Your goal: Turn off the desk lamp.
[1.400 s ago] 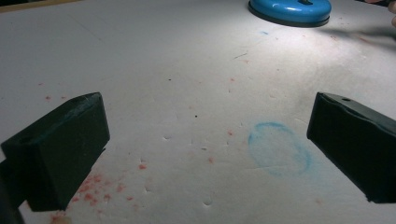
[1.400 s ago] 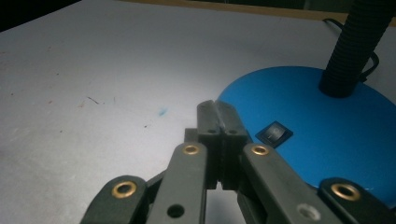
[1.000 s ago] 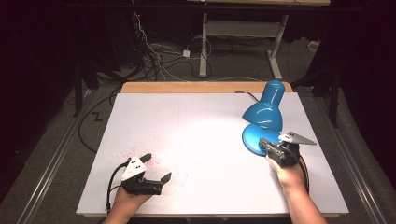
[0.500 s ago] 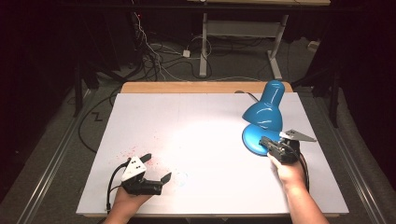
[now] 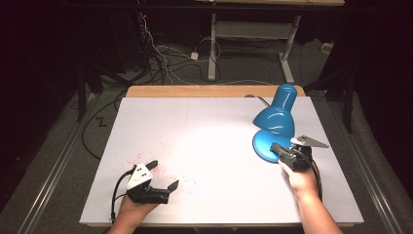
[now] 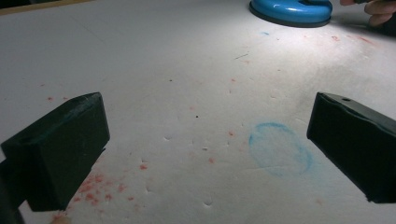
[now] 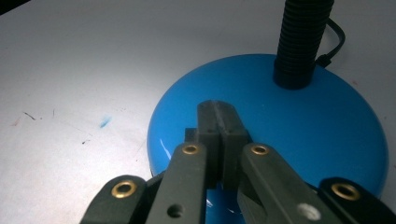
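High view: a white table [image 5: 214,141] stands over a grey floor, with a wooden strip along its far edge. A blue lamp [image 5: 275,122] stands at the right side of the table, its round base [image 5: 265,145] on the surface and its shade [image 5: 277,113] tilted over it, throwing a bright patch onto the middle of the table. The right gripper [image 5: 278,150] lies at the near right edge of the base, its tips over the base, held by the right hand [image 5: 298,178], which comes in from the near edge. The left gripper [image 5: 162,175] rests low over the near left part of the table, held by the left hand [image 5: 134,207]; its jaws stand wide apart, pointing right. Red specks [image 5: 134,158] mark the surface just beyond it, and a faint blue ring [image 5: 189,185] lies just right of its tips.

Left gripper view: the two black jaws stand far apart with nothing between them. The blue ring [image 6: 279,148] shows on the table between them, nearer the right jaw. Red specks [image 6: 100,186] scatter beside the left jaw. Far off, the lamp base [image 6: 290,10] sits at the top, with fingertips [image 6: 380,7] of the other hand beside it.

Right gripper view: the jaws are pressed together, with no gap visible, their tips above the near part of the base [image 7: 327,126]. I cannot tell whether they touch it. A black ribbed neck [image 7: 302,39] rises from the far side of the base, and a black cable [image 7: 334,44] runs off behind it. A small blue smear [image 7: 104,122] marks the table to the left.
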The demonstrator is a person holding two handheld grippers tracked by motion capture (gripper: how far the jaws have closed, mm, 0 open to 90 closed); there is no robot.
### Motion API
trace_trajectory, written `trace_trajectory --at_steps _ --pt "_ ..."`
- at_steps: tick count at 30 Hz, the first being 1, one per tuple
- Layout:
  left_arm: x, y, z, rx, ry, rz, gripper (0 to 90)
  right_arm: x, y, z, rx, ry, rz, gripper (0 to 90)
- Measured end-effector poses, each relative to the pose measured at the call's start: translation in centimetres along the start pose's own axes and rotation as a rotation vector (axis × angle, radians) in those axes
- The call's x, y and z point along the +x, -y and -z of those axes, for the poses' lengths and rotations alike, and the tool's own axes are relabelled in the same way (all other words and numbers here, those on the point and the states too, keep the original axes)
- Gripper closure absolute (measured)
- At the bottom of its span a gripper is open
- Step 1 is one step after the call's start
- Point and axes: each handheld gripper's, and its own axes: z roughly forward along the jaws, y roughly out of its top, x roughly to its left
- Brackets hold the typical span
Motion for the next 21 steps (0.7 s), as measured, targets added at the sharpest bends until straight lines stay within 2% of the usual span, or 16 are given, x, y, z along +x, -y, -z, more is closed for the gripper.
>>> trace_trajectory --at_steps 18,21 --pt "-0.04 0.0 -0.01 0.001 -0.001 -0.003 0.0 -0.2 -0.01 -0.03 0.001 -0.007 0.009 90.0" --pt "-0.04 0.0 -0.01 0.001 -0.002 -0.003 0.0 -0.18 0.01 -0.03 0.002 -0.011 -0.002 90.0"
